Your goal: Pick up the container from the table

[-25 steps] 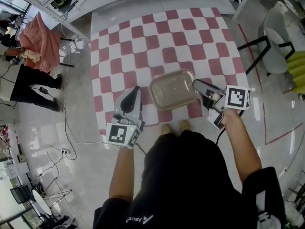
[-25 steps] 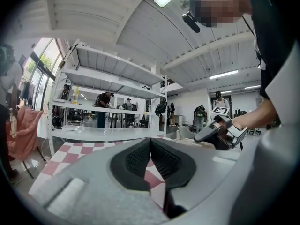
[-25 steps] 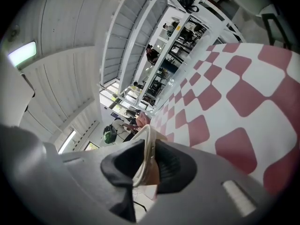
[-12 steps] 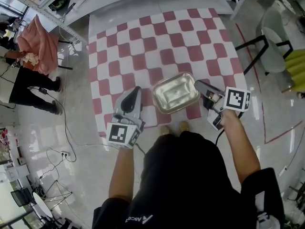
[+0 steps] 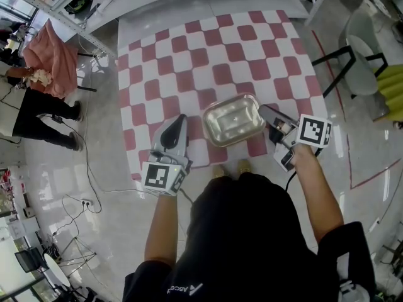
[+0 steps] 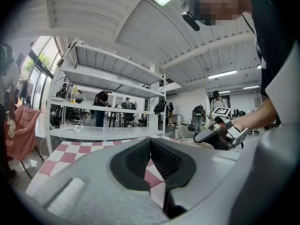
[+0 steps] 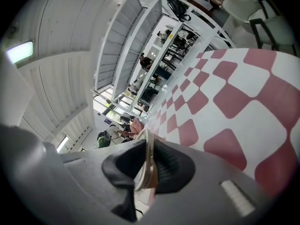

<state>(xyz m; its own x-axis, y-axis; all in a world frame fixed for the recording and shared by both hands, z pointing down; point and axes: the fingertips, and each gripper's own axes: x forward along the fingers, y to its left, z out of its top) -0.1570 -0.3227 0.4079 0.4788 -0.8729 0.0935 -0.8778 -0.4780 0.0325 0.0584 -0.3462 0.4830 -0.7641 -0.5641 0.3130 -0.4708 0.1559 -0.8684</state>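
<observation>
A shiny metal container [image 5: 232,119] hangs tilted over the near part of the red-and-white checked table [image 5: 189,49]. My right gripper [image 5: 262,111] is shut on its right rim. In the right gripper view the thin metal rim [image 7: 148,150] stands edge-on, pinched between the black pads [image 7: 169,168] of the right gripper [image 7: 149,167]. My left gripper [image 5: 178,119] points across the table to the left of the container, apart from it. Its jaws meet with nothing between them, as the left gripper view shows at the left gripper [image 6: 150,142]. That view also catches the right gripper [image 6: 220,132] off to the right.
A grey chair [image 5: 362,49] stands right of the table. At the far left a person in black trousers [image 5: 38,109] stands beside a shelf rack [image 5: 63,17] with pink cloth [image 5: 53,49]. Cables [image 5: 88,187] lie on the glossy floor. The table's front edge runs just before my feet.
The container has gone from lying flat to tilted, its inside turned toward me, with the right gripper's jaws closed on its rim. The left gripper has stayed where it was.
</observation>
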